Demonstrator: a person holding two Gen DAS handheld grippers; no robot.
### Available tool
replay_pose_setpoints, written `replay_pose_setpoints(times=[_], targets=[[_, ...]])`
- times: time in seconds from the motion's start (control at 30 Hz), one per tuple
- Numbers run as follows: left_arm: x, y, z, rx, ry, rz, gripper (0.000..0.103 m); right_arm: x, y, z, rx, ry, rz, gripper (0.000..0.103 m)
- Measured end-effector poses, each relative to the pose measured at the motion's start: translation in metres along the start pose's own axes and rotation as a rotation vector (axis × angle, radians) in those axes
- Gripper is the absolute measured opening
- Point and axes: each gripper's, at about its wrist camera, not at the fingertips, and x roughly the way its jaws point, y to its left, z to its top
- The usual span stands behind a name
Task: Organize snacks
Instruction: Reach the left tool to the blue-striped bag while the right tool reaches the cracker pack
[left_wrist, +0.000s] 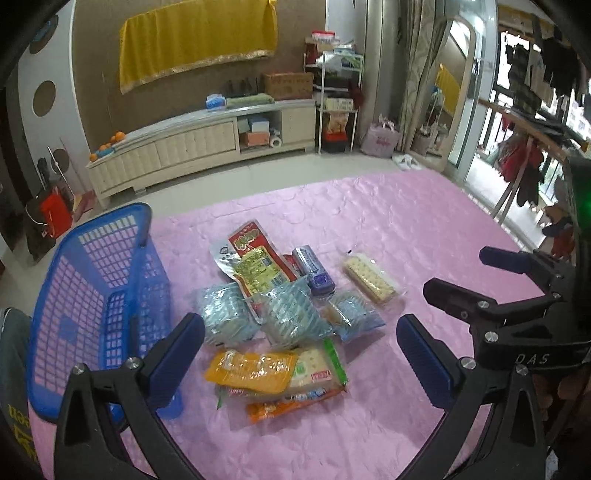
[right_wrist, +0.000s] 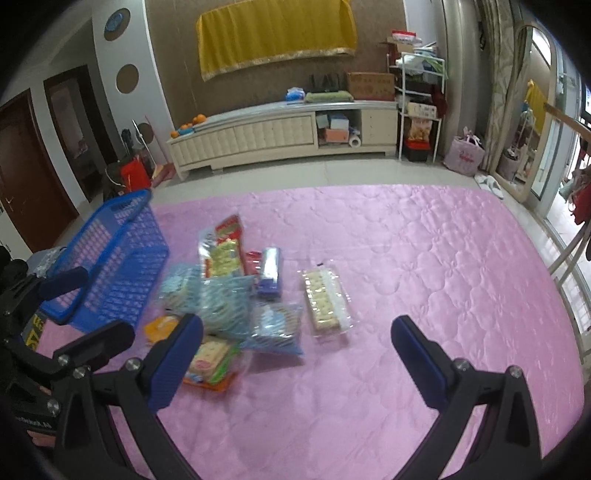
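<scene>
Both wrist views forward, sharing snacks (left_wrist: 280, 306)

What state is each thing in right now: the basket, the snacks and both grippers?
Blue basket: upright on the pink cover, nothing visible inside.
Snack pile: loose on the pink cover, beside the basket, none packed yet.
Cracker tray: lying flat, apart from the pile, sealed.
Purple pack: lying on the pile's far edge.
Left gripper: fingers open, holding nothing.
Right gripper: fingers open, holding nothing.
</scene>
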Motion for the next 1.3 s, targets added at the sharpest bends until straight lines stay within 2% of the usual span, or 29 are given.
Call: replay_pose_setpoints(times=[0.2,0.53,0.63,0.77,0.8,0.93,0.97,1.3], targets=[[0.046,-0.002,0.013,-0.033,0.088,0.014,0.103,0.035,-0.017,0.009,-0.016,0.048,-0.041,0.103],[0.11,0.006,0.018,-0.113,0.245,0.032,0.101,0.084,-0.038,0.009,0.026,0.105,-0.03,0.103],[0.127,0.01,0.016,-0.126,0.282,0.052,0.095,0.088,-0.042,0.008,0.012,0.106,-0.058,0.103],[0.145,0.015,0.013,-0.136,0.328,0.091,0.085,0.09,-0.05,0.004,0.029,0.109,-0.046,0.103],[0.149,0.015,0.012,-0.135,0.329,0.088,0.078,0.09,-0.053,0.003,0.037,0.113,-0.043,0.103],[0.155,0.008,0.011,-0.116,0.344,0.083,0.067,0.091,-0.063,0.001,0.065,0.122,-0.043,0.103],[0.157,0.008,0.011,-0.129,0.348,0.063,0.059,0.091,-0.064,0.002,0.067,0.124,-0.043,0.103],[0.146,0.019,0.003,-0.189,0.321,0.047,0.053,0.102,-0.052,0.01,-0.004,0.144,-0.05,0.102]])
